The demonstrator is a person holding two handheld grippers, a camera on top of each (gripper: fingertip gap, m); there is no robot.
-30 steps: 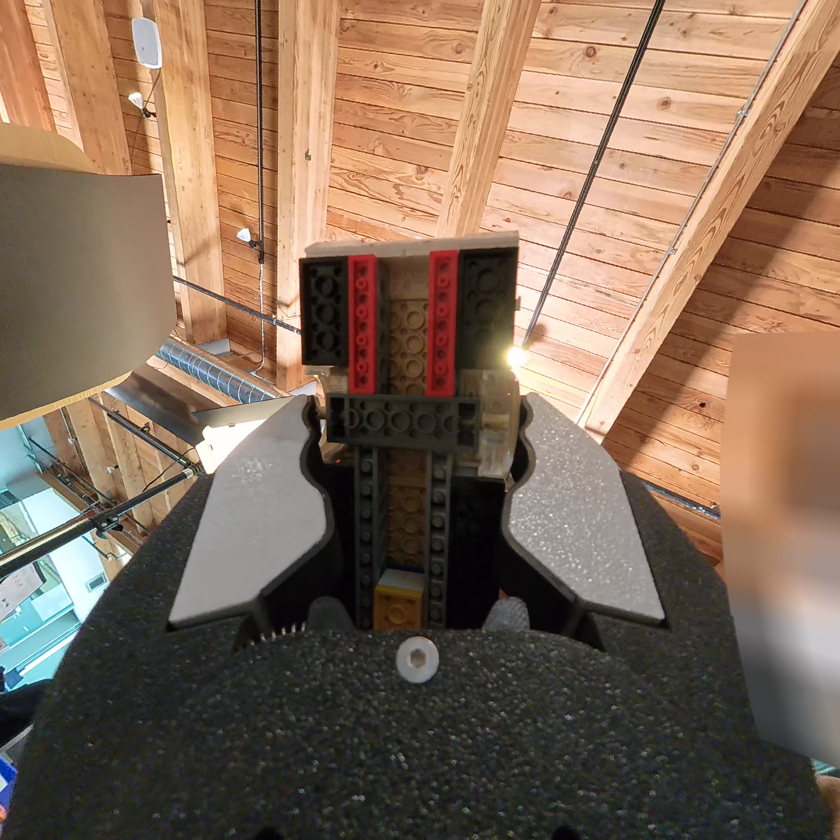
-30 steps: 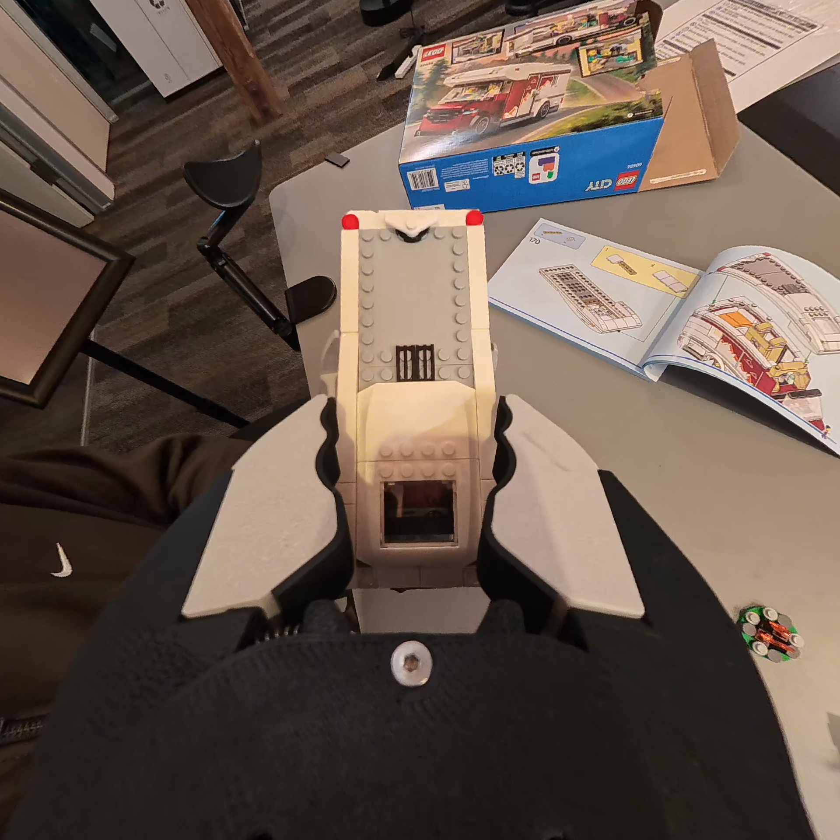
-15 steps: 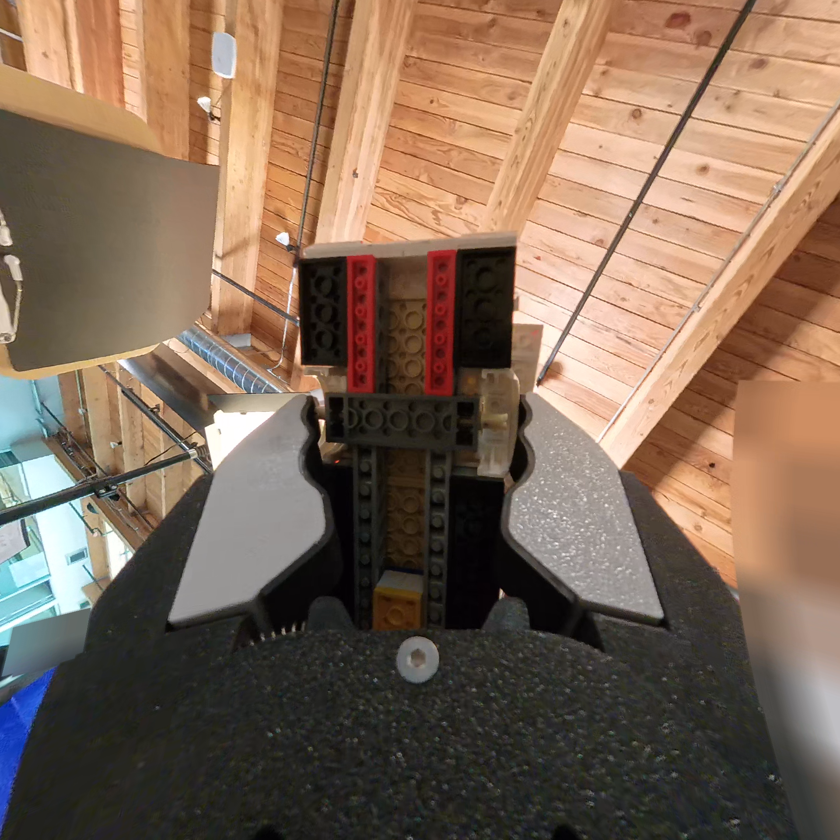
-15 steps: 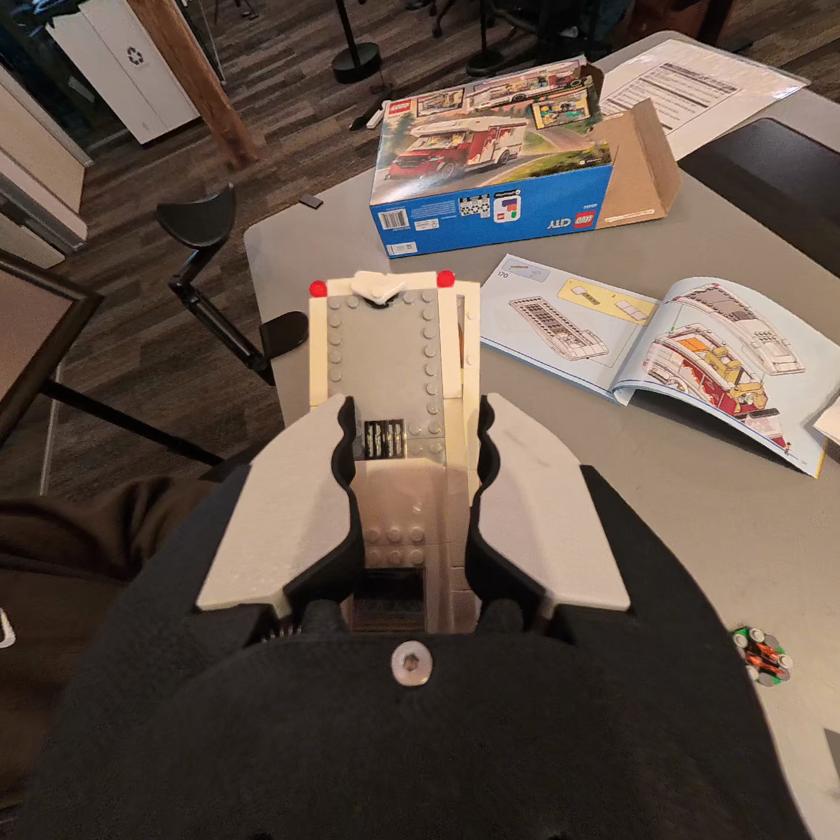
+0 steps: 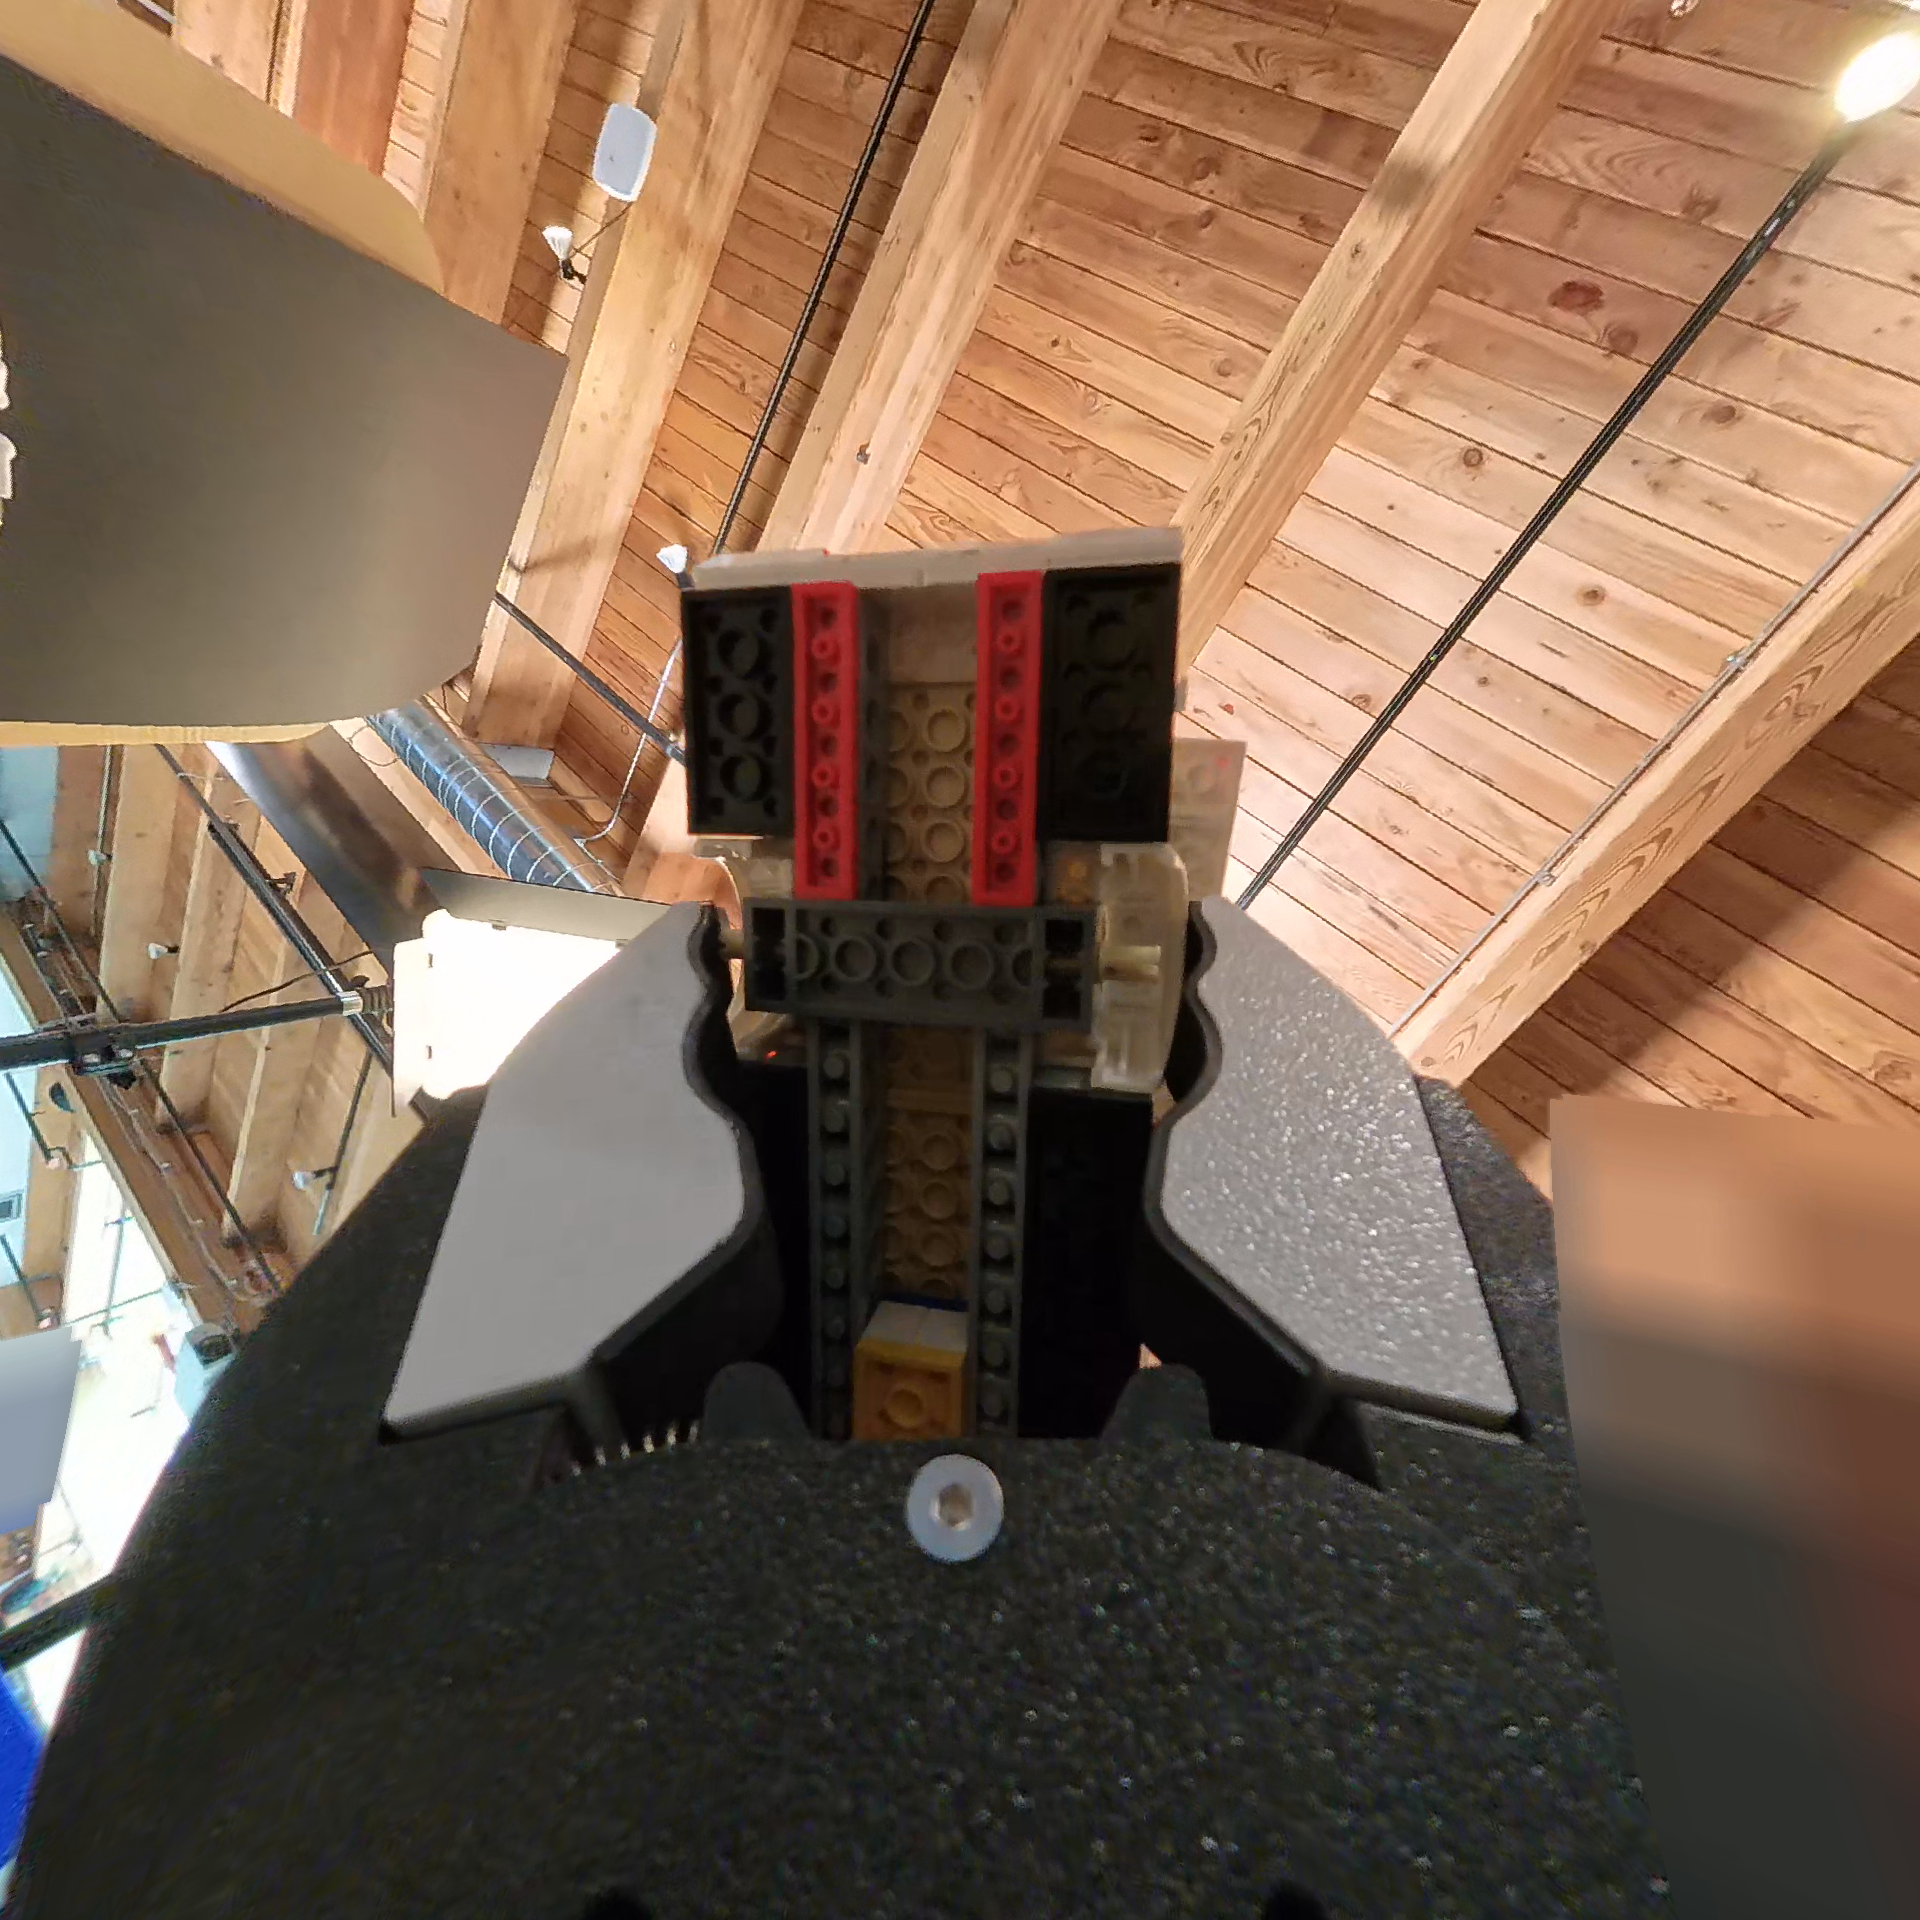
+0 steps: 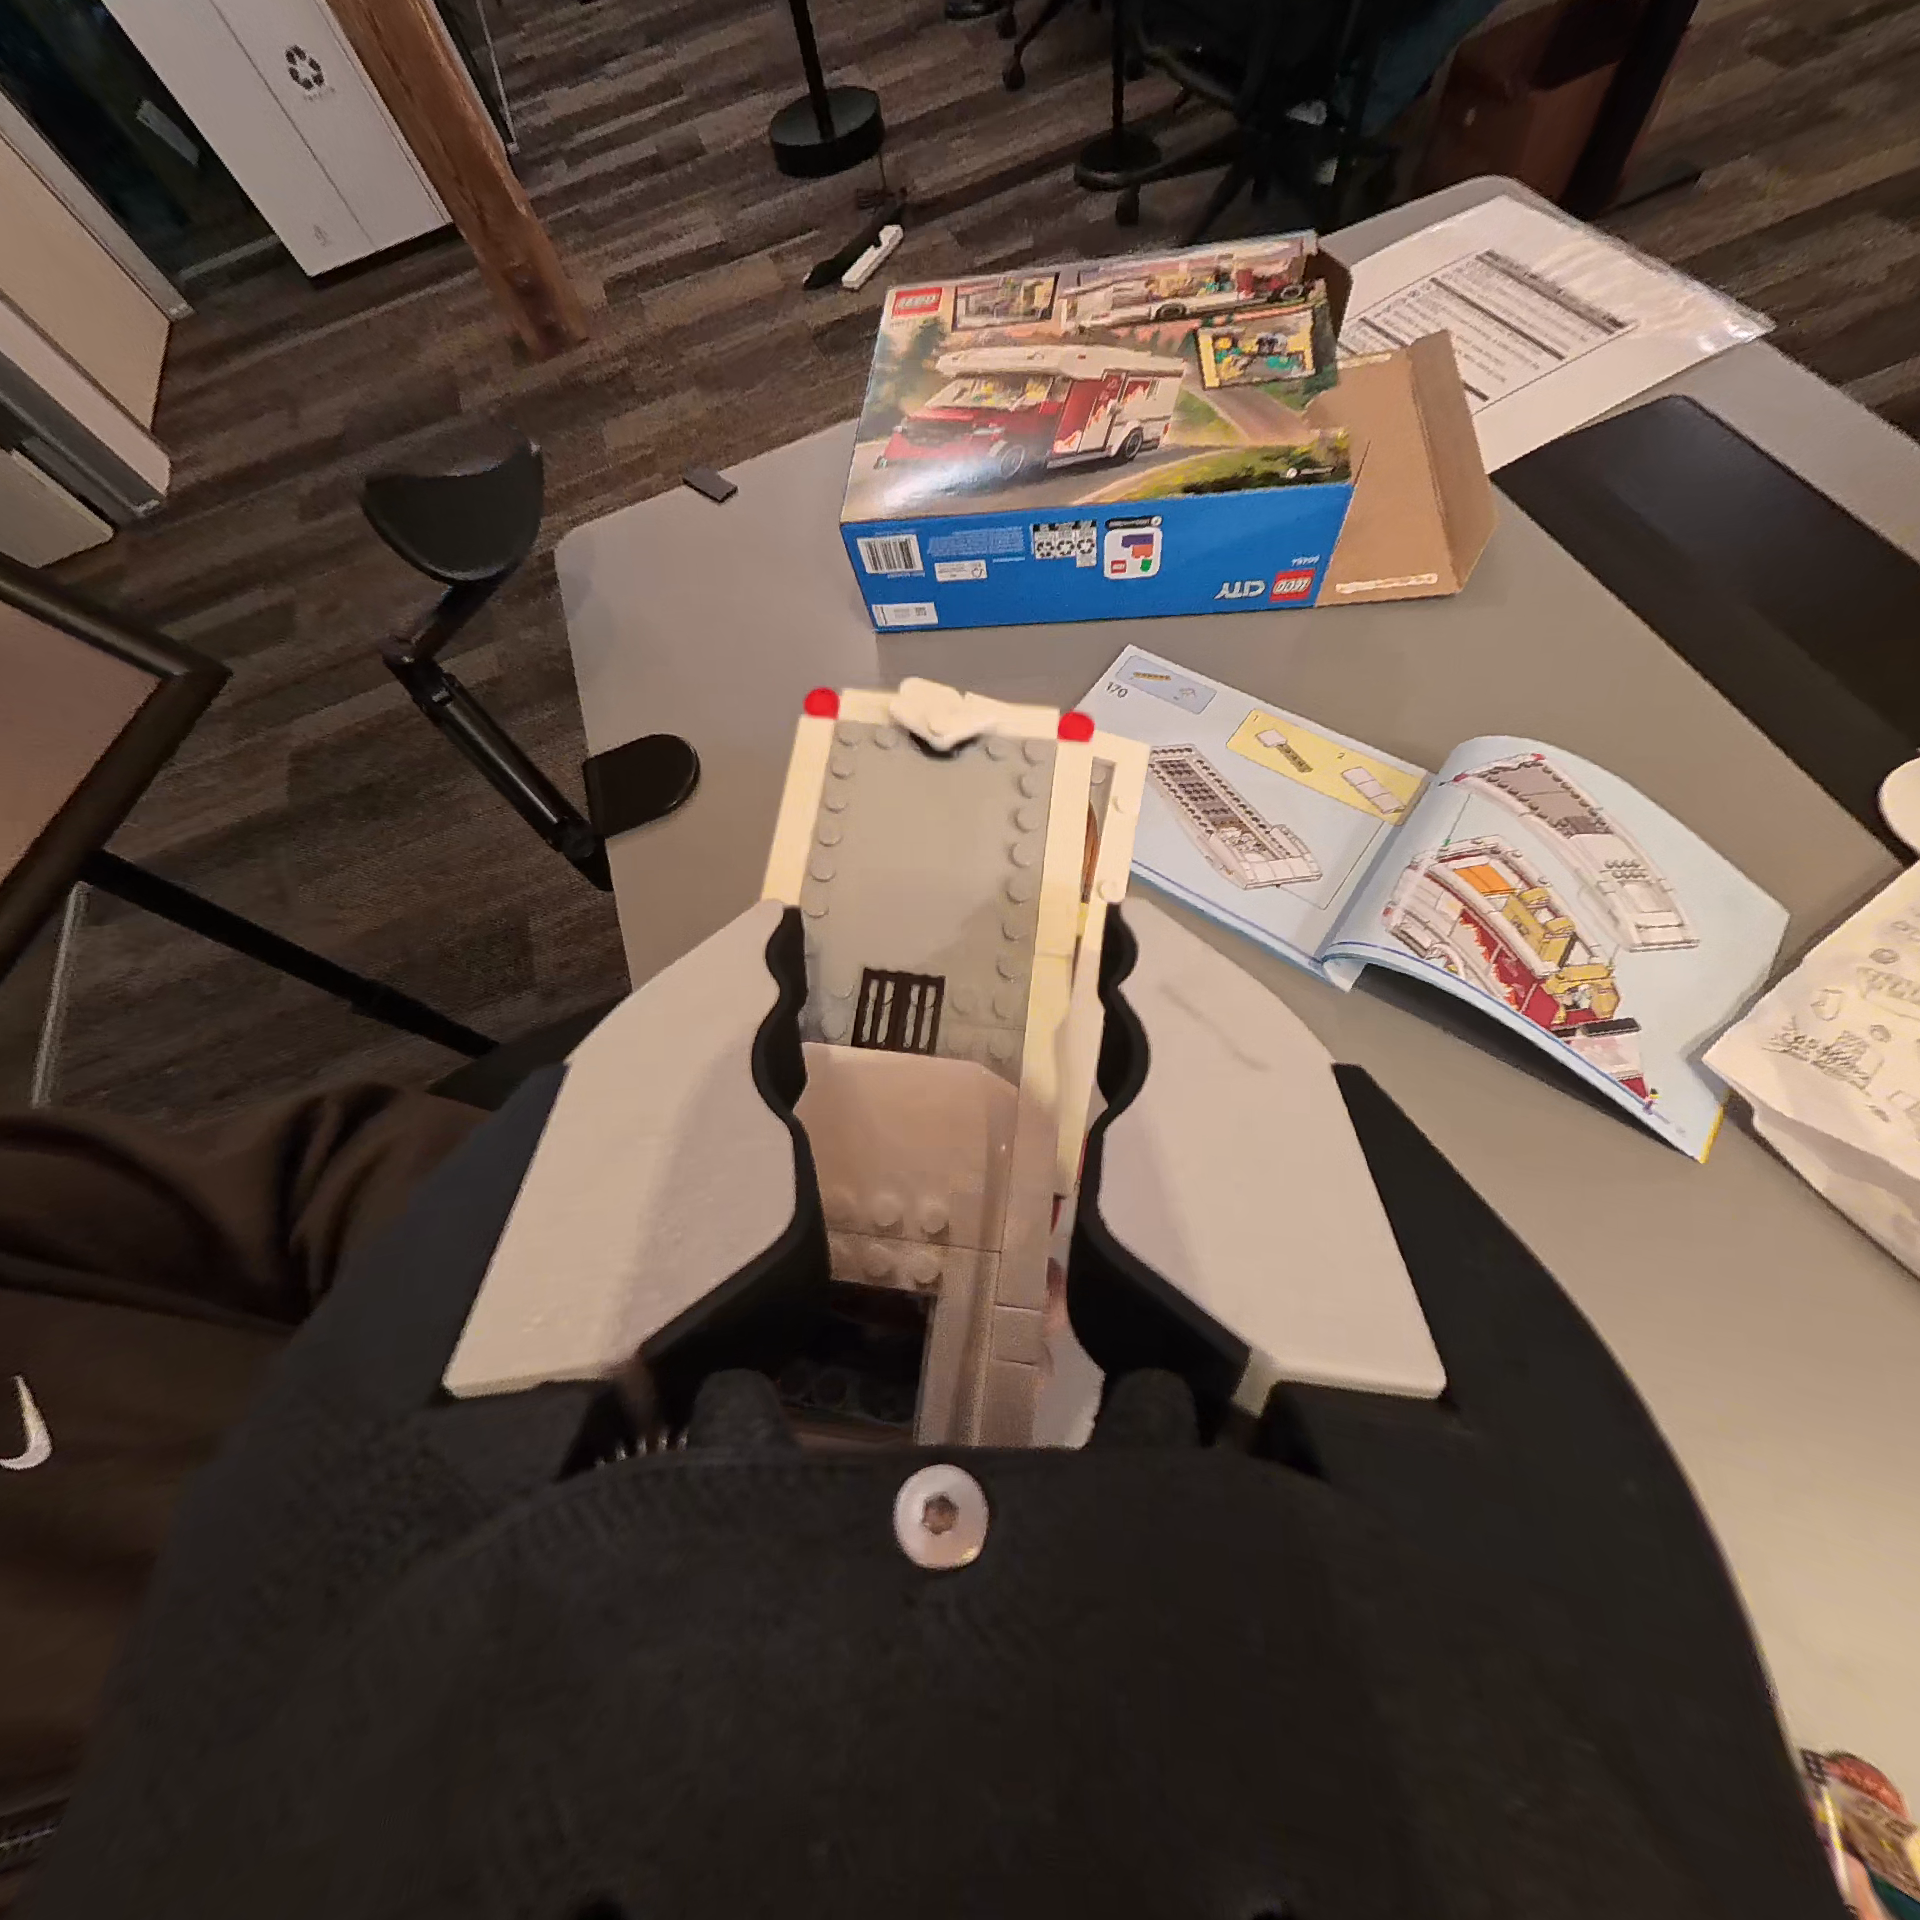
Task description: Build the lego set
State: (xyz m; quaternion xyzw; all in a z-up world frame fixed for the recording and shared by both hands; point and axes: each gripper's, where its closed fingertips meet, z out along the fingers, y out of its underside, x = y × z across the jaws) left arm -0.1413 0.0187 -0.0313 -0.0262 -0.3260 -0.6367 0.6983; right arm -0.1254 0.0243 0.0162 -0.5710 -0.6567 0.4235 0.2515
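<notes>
We see a grey table: a blue toy-brick box near its far edge, an open instruction booklet toward the right edge, a printed sheet at its far right corner.

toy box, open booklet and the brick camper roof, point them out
toy box [image 6: 1091, 561]: right wrist view, blue front side.
open booklet [image 6: 1278, 821]: right wrist view, left page.
brick camper roof [image 6: 920, 883]: right wrist view, grey studded plate.

Left cam: I get warm bright wood ceiling, lamp glaring top right, window glow at left. Right cam dimmer, soft shadows on desk. Fisheye bend at edges; near stuff slightly blurred.
</notes>
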